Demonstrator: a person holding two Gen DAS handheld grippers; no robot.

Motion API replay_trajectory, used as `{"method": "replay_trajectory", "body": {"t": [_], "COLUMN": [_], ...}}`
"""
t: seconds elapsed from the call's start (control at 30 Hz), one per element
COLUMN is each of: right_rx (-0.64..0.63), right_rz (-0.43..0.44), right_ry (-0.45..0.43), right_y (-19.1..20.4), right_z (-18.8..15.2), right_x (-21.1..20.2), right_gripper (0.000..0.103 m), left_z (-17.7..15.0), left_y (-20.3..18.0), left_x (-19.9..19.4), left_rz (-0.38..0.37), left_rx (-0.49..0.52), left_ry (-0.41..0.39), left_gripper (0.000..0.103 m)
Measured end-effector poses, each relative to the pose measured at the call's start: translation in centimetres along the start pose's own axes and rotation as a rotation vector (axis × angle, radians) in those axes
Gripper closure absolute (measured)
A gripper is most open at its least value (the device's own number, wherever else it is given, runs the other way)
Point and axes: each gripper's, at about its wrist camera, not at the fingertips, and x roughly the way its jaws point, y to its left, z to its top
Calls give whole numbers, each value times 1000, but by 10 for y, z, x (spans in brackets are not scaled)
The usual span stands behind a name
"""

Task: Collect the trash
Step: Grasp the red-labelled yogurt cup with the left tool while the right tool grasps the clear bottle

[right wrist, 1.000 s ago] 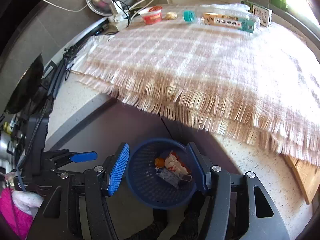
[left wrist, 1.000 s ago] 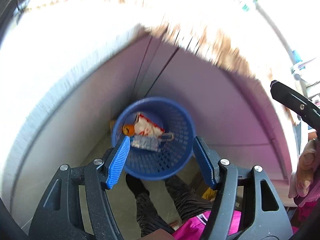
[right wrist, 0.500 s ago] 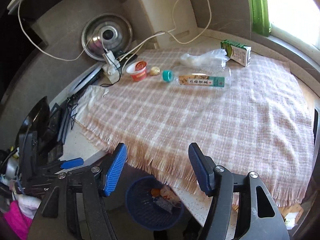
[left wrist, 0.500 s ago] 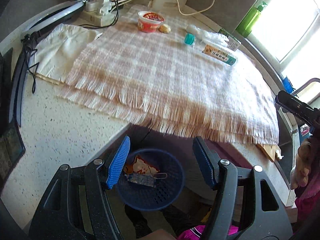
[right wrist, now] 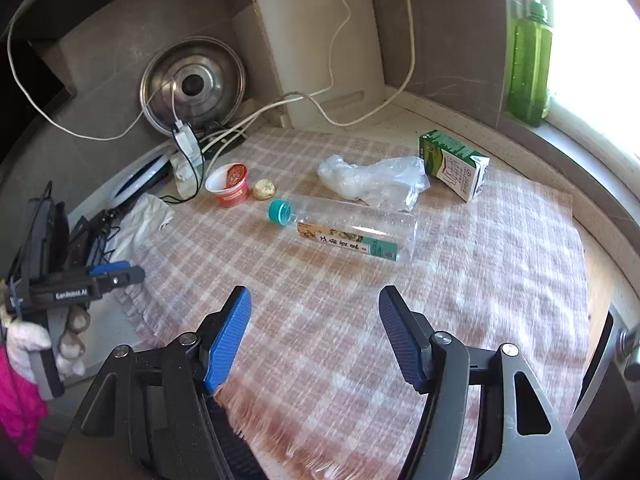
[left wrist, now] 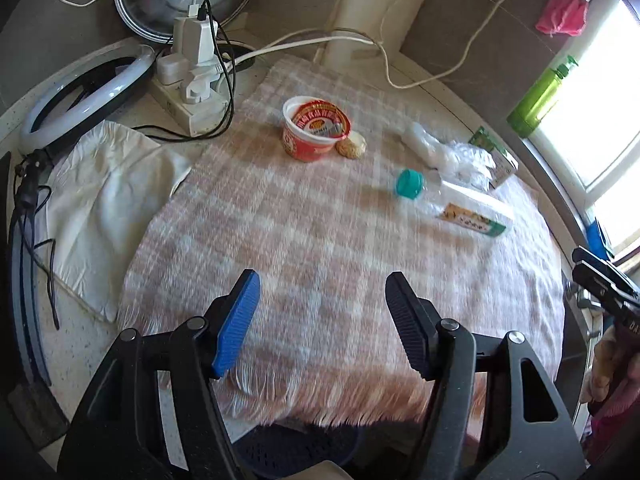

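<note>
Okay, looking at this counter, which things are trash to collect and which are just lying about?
Trash to collect:
plastic bottle
crumpled plastic bag
green carton
red cup
small round scrap
blue bin, the place for them

Just lying about:
pot lid
power strip
green soap bottle
ring light
white cloth

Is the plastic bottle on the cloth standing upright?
No, the bottle lies on its side on the cloth, its teal cap pointing toward the red cup.
</note>
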Motion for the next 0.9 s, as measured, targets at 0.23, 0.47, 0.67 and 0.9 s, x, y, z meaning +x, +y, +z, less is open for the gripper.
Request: {"method": "replay_trajectory", "body": {"t": [0.23, 0.47, 0.67, 0.9], "right_rx": [-224, -420, -509, -609], "right_rz": [52, 84, 108, 106], "right_ry": [96, 212, 266, 324], "right_y": [-8, 0, 2, 10], "right_z": [46, 66, 73, 70], "right_x": [43, 93, 119, 148], "right_gripper": [37, 37, 37, 37], "left_z": [58, 100, 117, 125], "left_y": [9, 28, 33, 34], "left_x": [38, 78, 101, 132], "left_rz": [33, 58, 66, 74], "left_rx": [-67, -178, -213, -251], "left_ry": [-4, 22, 48, 106], "left_gripper": [39, 42, 48, 70]}}
